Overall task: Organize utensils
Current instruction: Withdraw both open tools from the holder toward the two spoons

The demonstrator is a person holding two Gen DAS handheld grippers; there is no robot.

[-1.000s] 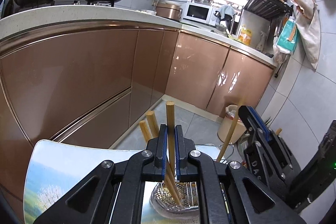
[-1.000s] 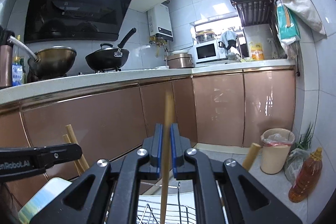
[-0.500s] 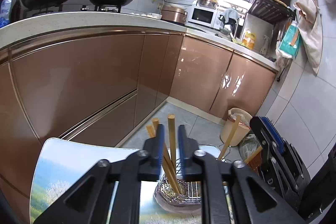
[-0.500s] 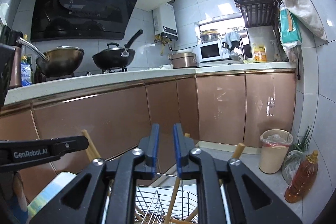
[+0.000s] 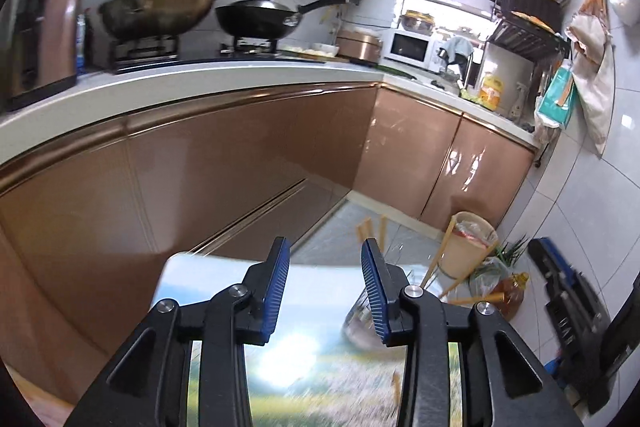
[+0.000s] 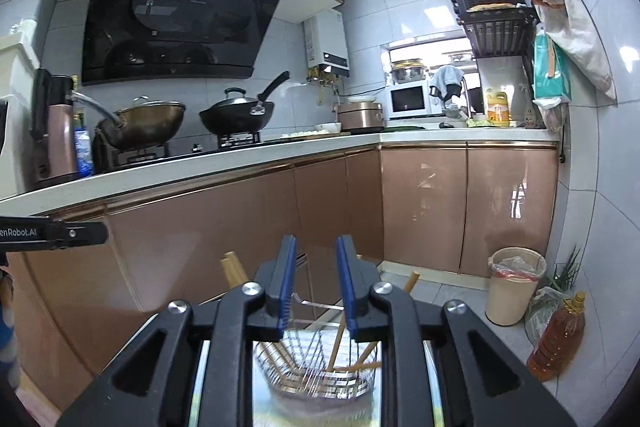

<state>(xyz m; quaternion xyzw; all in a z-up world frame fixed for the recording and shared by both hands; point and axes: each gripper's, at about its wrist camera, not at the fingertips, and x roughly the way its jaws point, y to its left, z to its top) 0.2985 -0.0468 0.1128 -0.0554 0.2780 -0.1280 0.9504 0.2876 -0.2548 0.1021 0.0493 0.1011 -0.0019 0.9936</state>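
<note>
hovering fingers (image 6: 316,287) above wire basket (image 6: 320,371)

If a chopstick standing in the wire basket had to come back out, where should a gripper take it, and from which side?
Probably by the free upper end of a chopstick, coming from above with the pads either side of the shaft. The chopsticks lean out over the wire basket rim, while their lower ends sit crossed inside the mesh, hard to reach.
</note>
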